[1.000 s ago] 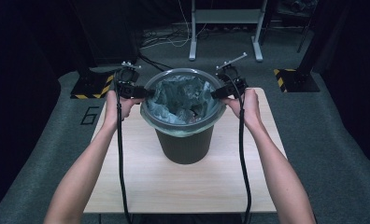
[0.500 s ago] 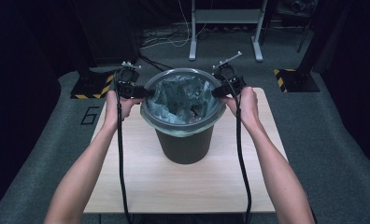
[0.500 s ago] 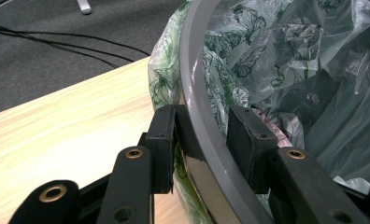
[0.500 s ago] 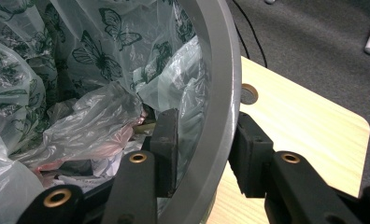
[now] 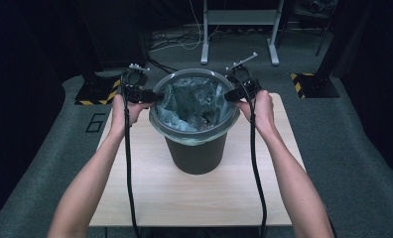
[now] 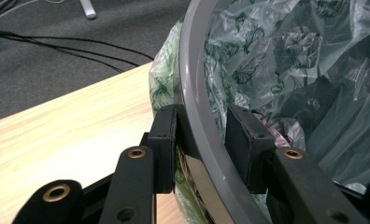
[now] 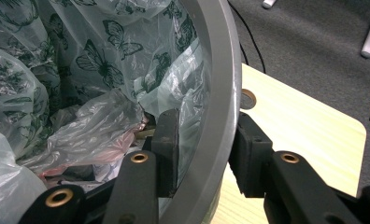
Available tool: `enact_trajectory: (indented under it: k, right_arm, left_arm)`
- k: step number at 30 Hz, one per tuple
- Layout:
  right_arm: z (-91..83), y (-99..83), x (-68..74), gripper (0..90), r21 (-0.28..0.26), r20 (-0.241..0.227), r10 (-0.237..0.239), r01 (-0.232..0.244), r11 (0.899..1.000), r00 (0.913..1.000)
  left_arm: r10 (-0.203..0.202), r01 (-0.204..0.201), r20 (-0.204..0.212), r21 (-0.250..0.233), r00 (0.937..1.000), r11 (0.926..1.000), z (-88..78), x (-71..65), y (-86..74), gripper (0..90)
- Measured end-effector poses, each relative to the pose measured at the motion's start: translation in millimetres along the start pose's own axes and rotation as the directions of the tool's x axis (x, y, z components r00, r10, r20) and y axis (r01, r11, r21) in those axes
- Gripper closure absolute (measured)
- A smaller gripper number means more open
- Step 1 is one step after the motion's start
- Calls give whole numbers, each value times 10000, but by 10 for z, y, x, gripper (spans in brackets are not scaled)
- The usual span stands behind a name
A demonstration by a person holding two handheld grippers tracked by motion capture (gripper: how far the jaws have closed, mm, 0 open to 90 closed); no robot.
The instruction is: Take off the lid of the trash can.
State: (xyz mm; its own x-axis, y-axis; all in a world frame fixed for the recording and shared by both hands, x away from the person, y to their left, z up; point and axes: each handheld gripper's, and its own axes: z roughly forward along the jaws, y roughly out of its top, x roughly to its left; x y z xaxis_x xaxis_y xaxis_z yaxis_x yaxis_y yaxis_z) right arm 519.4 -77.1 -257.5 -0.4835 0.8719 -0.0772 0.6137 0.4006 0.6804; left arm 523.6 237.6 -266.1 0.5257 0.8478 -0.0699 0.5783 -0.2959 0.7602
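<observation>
A dark waste bin (image 5: 197, 151) stands on the wooden table (image 5: 145, 193), lined with a clear butterfly-print bag (image 5: 192, 101) that holds crumpled rubbish. A grey ring (image 5: 194, 131) sits round the bin's top over the bag. My left gripper (image 5: 155, 96) is shut on the ring's left side, one pad outside and one inside (image 6: 204, 144). My right gripper (image 5: 230, 95) is shut on the ring's right side; its jaws have just been closing with the ring (image 7: 220, 93) between them (image 7: 206, 154).
A round hole (image 7: 248, 99) is cut in the table near its right far corner. Beyond the table, cables (image 5: 179, 42) and white stand legs (image 5: 204, 52) lie on grey carpet. Yellow-black striped plates (image 5: 303, 82) sit on the floor at both sides.
The right gripper has edged slightly inward onto the ring. The left hand and the bin look unmoved.
</observation>
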Motion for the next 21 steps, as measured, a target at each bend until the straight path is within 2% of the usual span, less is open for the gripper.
enact_trajectory:
  k: [8, 16, 21]
  right_arm:
    - [-73, 38, -58, 663, -269, -405, 420, -431, 9987, 9983]
    - [-118, 57, -87, 674, -360, -405, 516, -531, 9979, 9978]
    - [-138, 44, -137, 687, -481, -485, 764, -788, 9957, 9959]
  left_arm:
    - [46, -47, -54, -95, 10000, 9999, -72, -29, 80, 646]
    - [175, -176, -87, -163, 9998, 9997, -101, -68, 131, 646]
    - [241, -242, -81, -161, 9997, 9996, -99, -113, 153, 642]
